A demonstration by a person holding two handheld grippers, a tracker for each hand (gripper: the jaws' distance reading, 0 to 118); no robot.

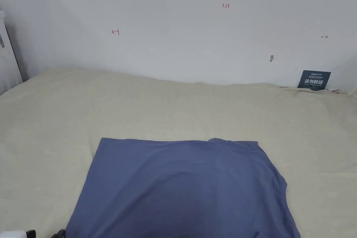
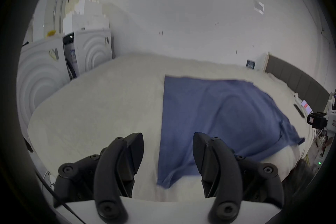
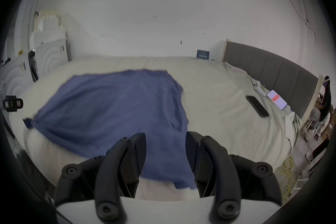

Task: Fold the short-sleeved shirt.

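Hovering over the near bed edge, the left gripper (image 2: 168, 151) and right gripper (image 3: 165, 148) both have jaws spread, holding nothing. Beyond them the blue shirt (image 1: 181, 190) lies flat on the bed (image 1: 52, 127), before the wall (image 1: 181, 22).

place: bedroom | evidence: bed (image 3: 209, 82), padded headboard (image 3: 272, 68), white wall (image 1: 174, 22)
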